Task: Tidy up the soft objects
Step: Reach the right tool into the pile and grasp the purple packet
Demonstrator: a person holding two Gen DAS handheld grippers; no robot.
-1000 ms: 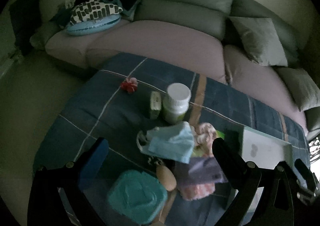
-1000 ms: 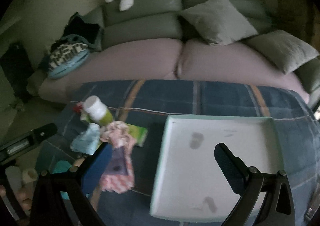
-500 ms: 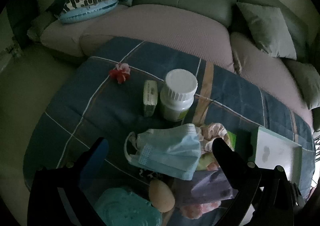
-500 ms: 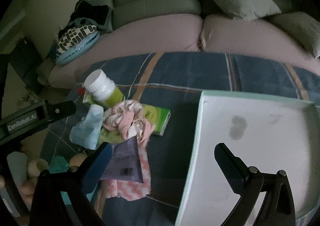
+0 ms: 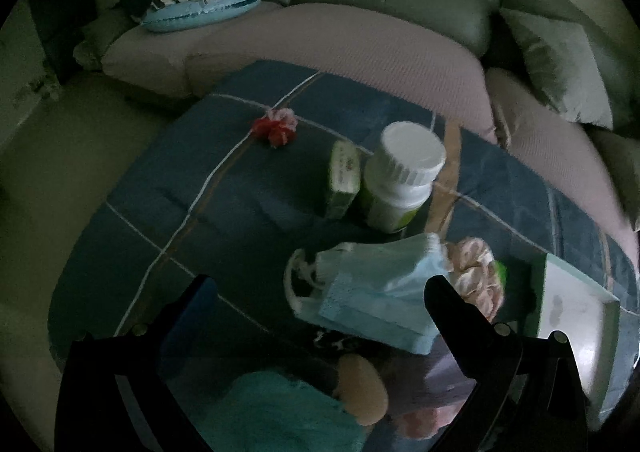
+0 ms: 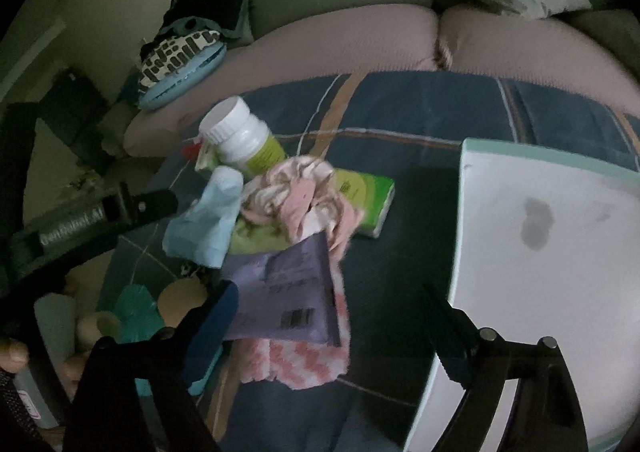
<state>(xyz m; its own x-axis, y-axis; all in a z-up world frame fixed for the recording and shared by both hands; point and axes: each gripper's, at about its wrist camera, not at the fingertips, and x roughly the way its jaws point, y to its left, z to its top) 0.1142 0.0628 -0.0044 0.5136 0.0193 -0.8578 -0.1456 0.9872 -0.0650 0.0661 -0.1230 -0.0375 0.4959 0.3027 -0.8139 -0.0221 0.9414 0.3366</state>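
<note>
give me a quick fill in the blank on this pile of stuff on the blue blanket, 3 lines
1. The white bottle has a cap coloured ____.
2. The purple packet lies on top of a pink and white ____.
3. The tray beside the pile holds ____ objects.

Missing words: white; cloth; no

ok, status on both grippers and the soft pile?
Left gripper open, empty. Right gripper closing over purple packet, no contact. Face mask untouched. White bottle crowds pile.
</note>
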